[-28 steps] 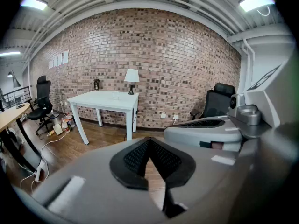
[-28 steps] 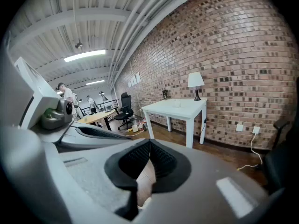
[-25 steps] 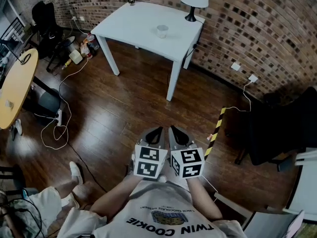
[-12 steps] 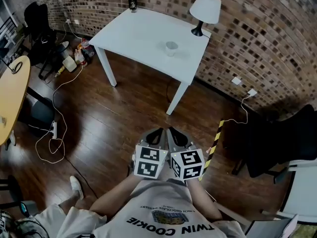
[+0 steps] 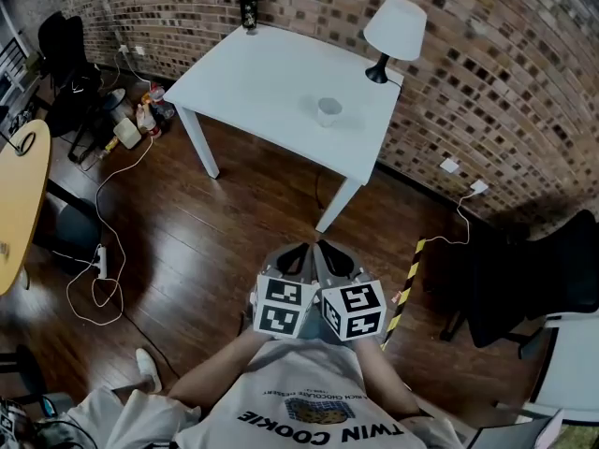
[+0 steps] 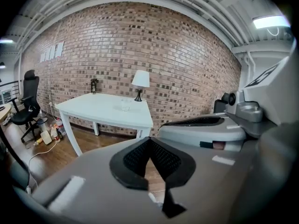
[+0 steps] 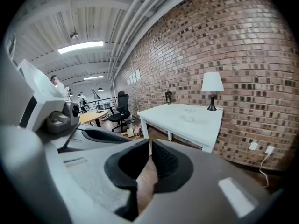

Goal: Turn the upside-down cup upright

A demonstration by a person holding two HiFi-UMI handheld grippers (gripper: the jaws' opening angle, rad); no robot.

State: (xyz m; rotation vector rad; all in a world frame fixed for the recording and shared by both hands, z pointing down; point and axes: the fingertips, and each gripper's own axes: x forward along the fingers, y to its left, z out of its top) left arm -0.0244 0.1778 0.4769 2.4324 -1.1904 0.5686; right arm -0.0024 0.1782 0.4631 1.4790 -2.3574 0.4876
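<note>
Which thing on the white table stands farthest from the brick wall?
The pale cup, out in the middle; the white lamp and the dark container stand at the back edge.

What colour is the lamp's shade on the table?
White. The lamp shade shows best in the head view.

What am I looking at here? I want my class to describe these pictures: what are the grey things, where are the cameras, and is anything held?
No robot arm here: a person holds a grey two-jaw gripper in each hand. The head view looks down from a camera on the person's head at the left gripper and right gripper. The other two pictures come from a camera riding on each gripper, looking along its jaws. Both pairs of jaws are together, holding nothing. Ahead stands a white table bearing a small cup, a lamp and a dark object at its far corner. Which way up the cup stands is too small to tell.
</note>
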